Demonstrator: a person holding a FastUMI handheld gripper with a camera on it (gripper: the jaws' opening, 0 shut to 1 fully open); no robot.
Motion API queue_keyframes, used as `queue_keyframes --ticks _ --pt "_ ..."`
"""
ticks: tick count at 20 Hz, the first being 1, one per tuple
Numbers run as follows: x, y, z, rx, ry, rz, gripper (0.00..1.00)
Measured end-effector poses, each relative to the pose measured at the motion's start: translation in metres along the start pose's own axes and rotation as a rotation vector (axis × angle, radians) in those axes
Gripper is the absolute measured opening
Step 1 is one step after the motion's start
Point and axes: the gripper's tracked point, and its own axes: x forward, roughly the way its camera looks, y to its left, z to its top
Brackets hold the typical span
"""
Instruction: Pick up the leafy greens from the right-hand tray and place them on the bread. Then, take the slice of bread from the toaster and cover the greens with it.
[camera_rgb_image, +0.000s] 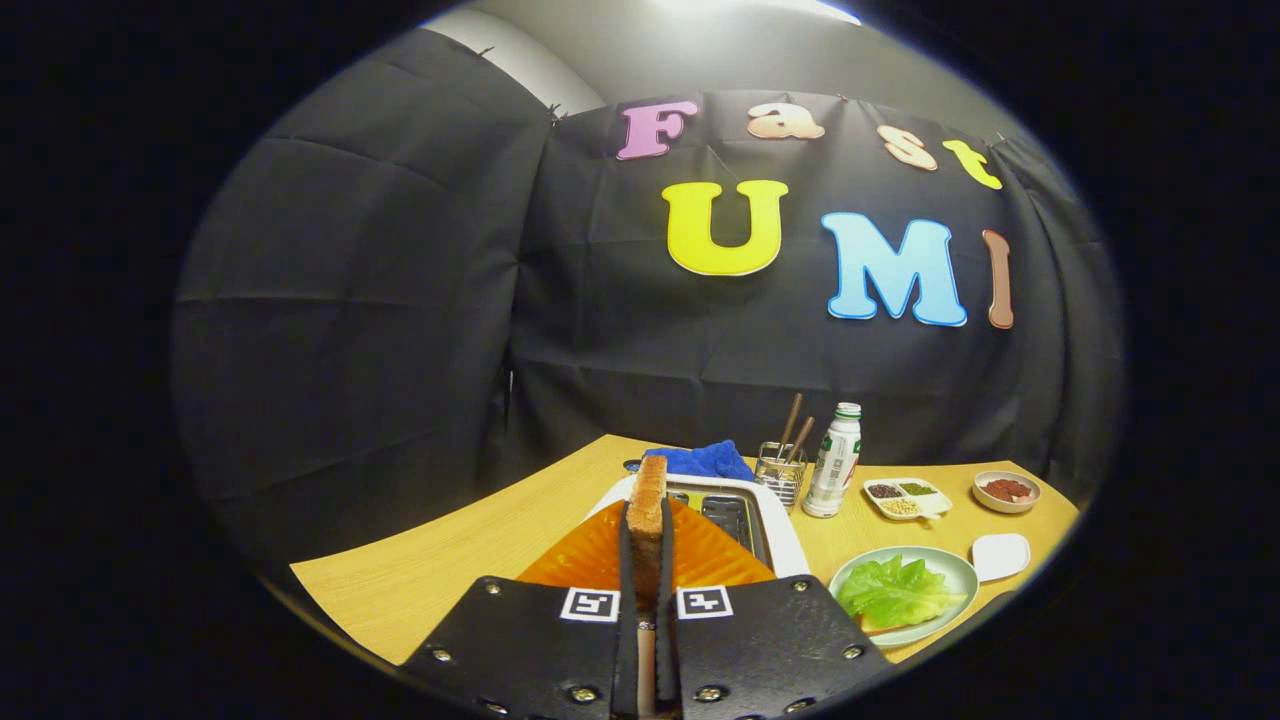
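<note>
On the table (450, 560), one toaster (770, 520) stands just beyond the tongs (647, 560), over one orange tray (590, 555). One plate (955, 570) lies near right, carrying one leaf of greens (895, 592) on bread (875, 625). The tongs pinch one slice of toast (648, 510), upright on edge; the greens lie right of it and lower.
</note>
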Motion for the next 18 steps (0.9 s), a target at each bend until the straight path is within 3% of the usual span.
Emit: queue_keyframes --ticks 18 --pt "-0.024 -0.012 0.070 0.084 -0.112 0.083 0.07"
